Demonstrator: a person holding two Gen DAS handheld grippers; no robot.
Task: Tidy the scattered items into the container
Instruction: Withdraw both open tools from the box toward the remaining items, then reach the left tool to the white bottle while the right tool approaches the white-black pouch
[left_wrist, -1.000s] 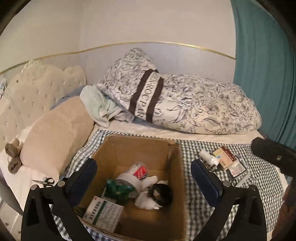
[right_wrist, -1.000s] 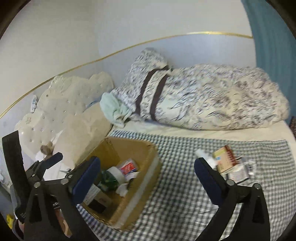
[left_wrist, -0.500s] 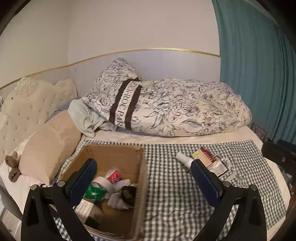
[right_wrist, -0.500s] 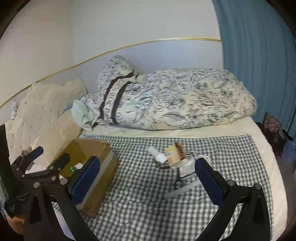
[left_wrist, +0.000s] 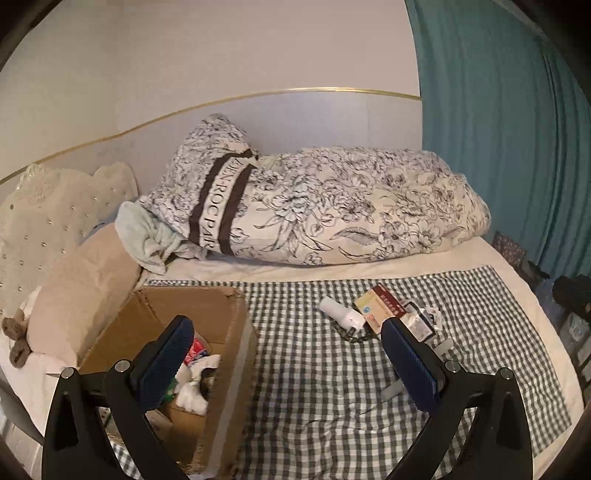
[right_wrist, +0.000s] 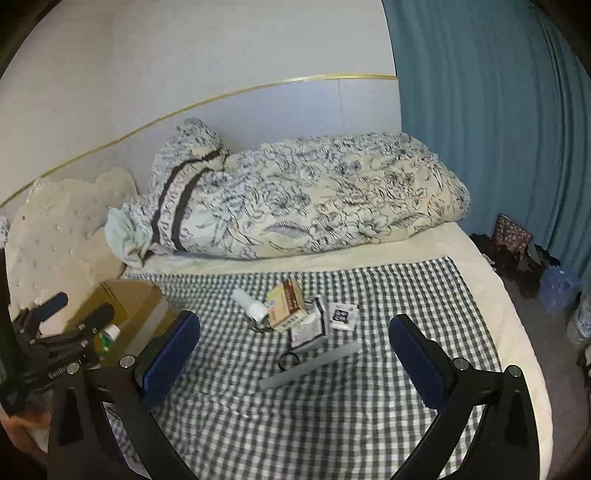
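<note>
Now we reach, both tools (left_wrist: 286, 363) (right_wrist: 293, 352) wide open and empty, for the white bottle (right_wrist: 250, 303); the cardboard box (left_wrist: 207, 314) waits.

Bare checked cloth (right_wrist: 332, 417) open ahead of right claw (right_wrist: 291, 360). Ruler (right_wrist: 310, 363) and box cluster (right_wrist: 286, 304) beyond. Cardboard box (left_wrist: 221, 332) wall blocks left side; duvet (right_wrist: 314, 199) closes rear.

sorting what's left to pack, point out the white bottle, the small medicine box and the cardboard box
white bottle (right_wrist: 250, 305), right wrist view, on its body
small medicine box (right_wrist: 287, 305), right wrist view, on its top face
cardboard box (left_wrist: 236, 332), left wrist view, on its right wall
</note>
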